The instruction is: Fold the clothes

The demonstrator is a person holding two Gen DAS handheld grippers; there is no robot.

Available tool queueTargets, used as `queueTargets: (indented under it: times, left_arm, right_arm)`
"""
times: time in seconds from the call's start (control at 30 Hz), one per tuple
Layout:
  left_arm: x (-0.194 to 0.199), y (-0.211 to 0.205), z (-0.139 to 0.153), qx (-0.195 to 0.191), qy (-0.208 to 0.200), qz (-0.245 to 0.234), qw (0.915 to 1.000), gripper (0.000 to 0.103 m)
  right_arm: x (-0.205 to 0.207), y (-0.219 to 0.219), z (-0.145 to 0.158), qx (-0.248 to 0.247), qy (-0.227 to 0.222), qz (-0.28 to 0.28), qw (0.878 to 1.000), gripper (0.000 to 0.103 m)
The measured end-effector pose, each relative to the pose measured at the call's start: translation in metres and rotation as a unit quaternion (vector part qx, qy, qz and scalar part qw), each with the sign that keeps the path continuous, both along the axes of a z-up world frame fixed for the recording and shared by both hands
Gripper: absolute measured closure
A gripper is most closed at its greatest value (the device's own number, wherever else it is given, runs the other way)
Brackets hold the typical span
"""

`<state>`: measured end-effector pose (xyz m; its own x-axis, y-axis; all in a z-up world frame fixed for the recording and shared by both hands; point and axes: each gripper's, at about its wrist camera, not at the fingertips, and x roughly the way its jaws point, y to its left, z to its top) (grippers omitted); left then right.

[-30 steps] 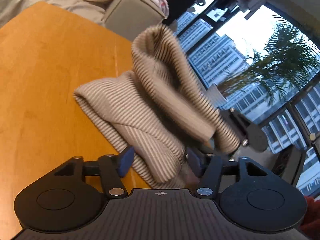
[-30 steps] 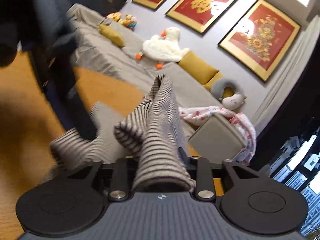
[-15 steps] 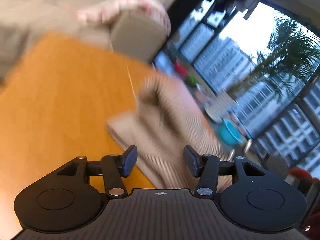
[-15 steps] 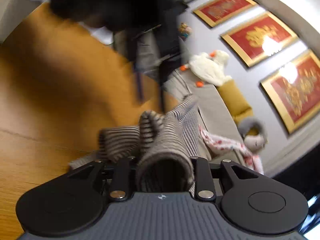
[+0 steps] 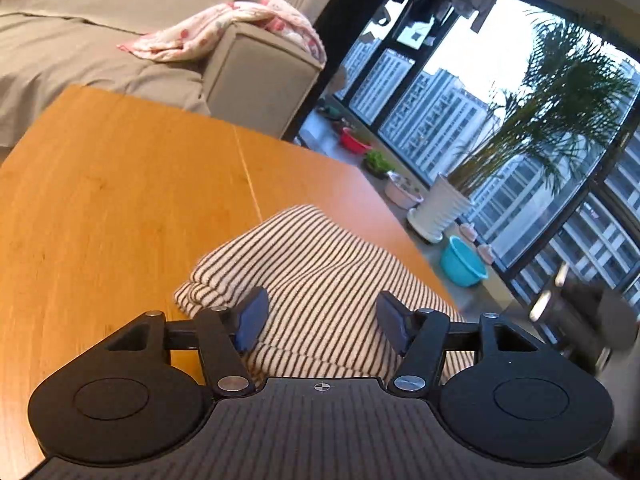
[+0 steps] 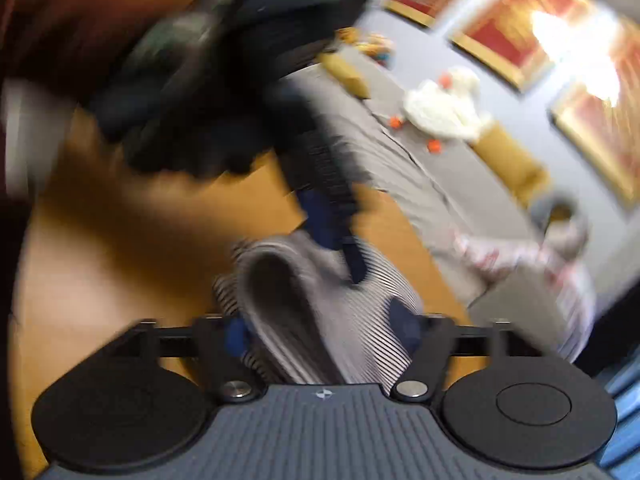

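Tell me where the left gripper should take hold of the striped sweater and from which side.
Grip the doubled folded edge at the striped sweater's left end, coming from the bare table side. It is rounded, thick and exposed; the open left gripper hovers over the flatter middle.

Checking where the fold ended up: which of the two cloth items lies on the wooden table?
The striped knit, folded between the open left gripper fingers. The pink floral cloth is draped over the sofa arm instead.
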<state>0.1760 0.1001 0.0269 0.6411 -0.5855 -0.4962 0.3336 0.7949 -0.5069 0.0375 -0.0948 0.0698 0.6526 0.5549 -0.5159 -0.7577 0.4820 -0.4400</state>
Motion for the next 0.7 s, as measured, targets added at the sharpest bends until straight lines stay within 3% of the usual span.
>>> queueTargets:
  times: [0.1,0.17,0.23,0.43,0.57,0.67,0.7]
  left_arm:
    - [-0.004,0.005,-0.002,0.009,-0.004,-0.003,0.9999,0.037]
    - [-0.009,0.011,-0.006,0.011,-0.006,-0.005,0.9999,0.036]
    - [-0.009,0.01,-0.008,0.009,-0.006,-0.006,0.9999,0.034]
    - [-0.01,0.013,-0.01,0.018,-0.002,-0.004,0.9998,0.032]
    - [-0.012,0.012,-0.011,0.024,-0.006,-0.003,0.9997,0.032]
    - [-0.014,0.012,-0.011,0.024,-0.008,-0.006,0.9997,0.03]
    - [-0.013,0.011,-0.011,0.025,-0.009,-0.007,0.9996,0.03]
  right_arm:
    - [0.027,-0.029,0.012,0.111,0.082,-0.045,0.989,0.0]
    - [0.045,-0.048,0.02,0.184,0.136,-0.074,0.971,0.0]
    - [0.063,-0.068,0.028,0.255,0.189,-0.103,0.943,0.0]
    - [0.085,-0.043,-0.042,0.177,0.226,-0.202,0.936,0.0]
    - [0.092,-0.049,-0.051,0.212,0.29,-0.228,0.905,0.0]
    - [0.097,-0.06,-0.06,0.249,0.356,-0.248,0.866,0.0]
    - [0.102,-0.063,-0.061,0.252,0.368,-0.242,0.862,0.0]
